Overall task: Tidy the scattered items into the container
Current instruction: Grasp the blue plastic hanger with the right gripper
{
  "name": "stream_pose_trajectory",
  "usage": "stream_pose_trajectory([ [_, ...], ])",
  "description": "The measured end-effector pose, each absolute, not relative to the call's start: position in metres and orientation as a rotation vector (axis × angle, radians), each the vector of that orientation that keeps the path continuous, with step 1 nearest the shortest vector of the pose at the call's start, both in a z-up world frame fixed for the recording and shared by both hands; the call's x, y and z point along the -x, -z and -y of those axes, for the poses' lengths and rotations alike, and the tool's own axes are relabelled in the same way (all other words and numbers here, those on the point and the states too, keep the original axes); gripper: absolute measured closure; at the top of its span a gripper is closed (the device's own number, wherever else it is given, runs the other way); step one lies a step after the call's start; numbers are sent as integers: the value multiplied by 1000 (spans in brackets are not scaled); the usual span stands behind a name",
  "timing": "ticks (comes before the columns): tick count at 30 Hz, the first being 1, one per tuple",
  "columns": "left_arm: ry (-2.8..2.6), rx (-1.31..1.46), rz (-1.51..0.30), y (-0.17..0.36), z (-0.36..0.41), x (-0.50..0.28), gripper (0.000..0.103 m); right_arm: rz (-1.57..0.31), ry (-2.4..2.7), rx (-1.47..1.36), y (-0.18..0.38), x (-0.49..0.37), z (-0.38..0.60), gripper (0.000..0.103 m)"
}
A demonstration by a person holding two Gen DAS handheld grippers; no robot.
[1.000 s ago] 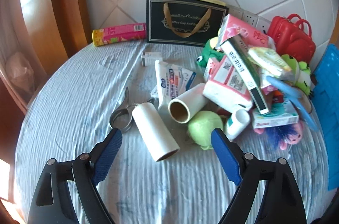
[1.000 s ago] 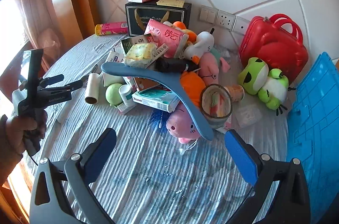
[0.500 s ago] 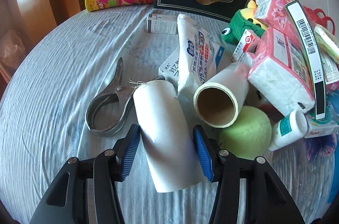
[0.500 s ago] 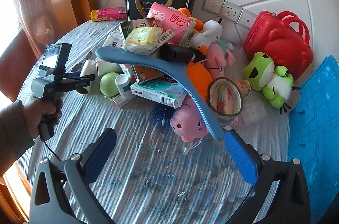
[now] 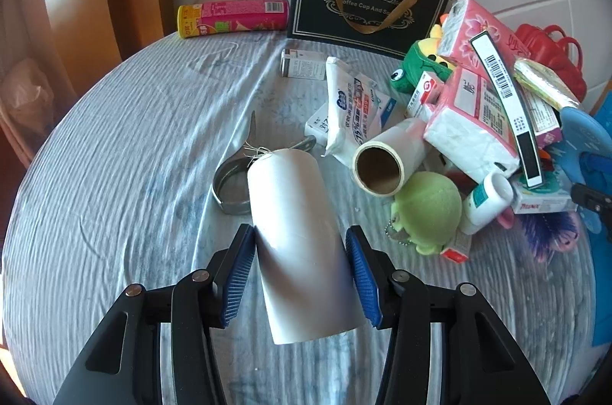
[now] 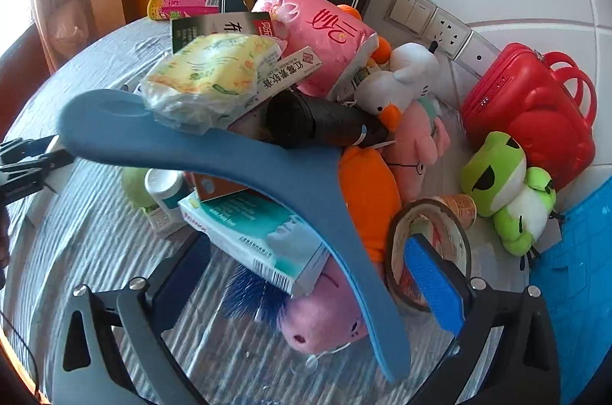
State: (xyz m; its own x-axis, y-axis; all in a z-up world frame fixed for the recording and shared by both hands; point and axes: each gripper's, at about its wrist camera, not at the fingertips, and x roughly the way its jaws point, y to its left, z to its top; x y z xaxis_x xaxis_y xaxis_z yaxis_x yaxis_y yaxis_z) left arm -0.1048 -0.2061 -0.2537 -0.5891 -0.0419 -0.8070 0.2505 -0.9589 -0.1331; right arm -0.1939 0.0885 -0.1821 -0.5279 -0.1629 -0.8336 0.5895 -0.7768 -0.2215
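At the bottom centre of the left wrist view, the left gripper [image 5: 300, 271] is closed on a white paper-wrapped cylinder roll [image 5: 302, 244], both blue ribbed pads pressed against its sides. The roll runs up the frame, its far end over a grey metal clamp [image 5: 229, 186] on the wrinkled pale blue tablecloth [image 5: 114, 175]. Just right of it lie a cream roll with an open cardboard core [image 5: 382, 164] and a round light-green plush ball [image 5: 426, 206]. Farther up stand a black paper gift bag with gold handles [image 5: 367, 3] and, to its left, a pink snack tube with a yellow end [image 5: 233, 18] on its side.

In the right wrist view, the right gripper [image 6: 306, 275] stands wide, its jaws having just closed a little; they press on nothing. Between them lie a pink plush toy [image 6: 321, 324] and the lower end of a long curved blue plastic hanger [image 6: 298, 190] that arches over the heap. The right pad sits in front of a brown tape ring [image 6: 428, 252]. The blue plastic container [image 6: 581, 275] shows at the right edge, a red handled case [image 6: 528, 110] above it.
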Motion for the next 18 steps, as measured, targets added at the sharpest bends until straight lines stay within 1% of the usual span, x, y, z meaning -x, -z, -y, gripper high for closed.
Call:
stream_pose_trajectory([
  [1,2641,-1325,-353,251,207,100,55,-685,2322,-1184,185,199,-86,21],
  [2,2643,-1322,-357,248,207,95,55,-701,2334,-1189,189,206,-84,28],
  [3,2645,-1317,-358,245,207,91,55,-705,2341,-1199,193,212,-82,43],
  [4,2647,-1312,-357,242,207,86,55,-710,2342,-1210,197,218,-80,56],
  [5,2649,-1307,-361,240,207,82,55,-726,2341,-1218,201,223,-78,61],
  [6,2649,-1304,-364,238,207,79,55,-746,2338,-1227,204,226,-76,69],
  [8,2649,-1299,-366,235,208,73,55,-755,2349,-1218,203,228,-74,75],
  [10,2651,-1289,-365,231,208,68,55,-742,2366,-1207,197,224,-75,84],
  [12,2654,-1279,-365,227,207,65,55,-707,2376,-1199,188,218,-79,88],
  [18,2684,-1272,-337,215,197,59,55,-579,2376,-1201,161,198,-95,89],
])
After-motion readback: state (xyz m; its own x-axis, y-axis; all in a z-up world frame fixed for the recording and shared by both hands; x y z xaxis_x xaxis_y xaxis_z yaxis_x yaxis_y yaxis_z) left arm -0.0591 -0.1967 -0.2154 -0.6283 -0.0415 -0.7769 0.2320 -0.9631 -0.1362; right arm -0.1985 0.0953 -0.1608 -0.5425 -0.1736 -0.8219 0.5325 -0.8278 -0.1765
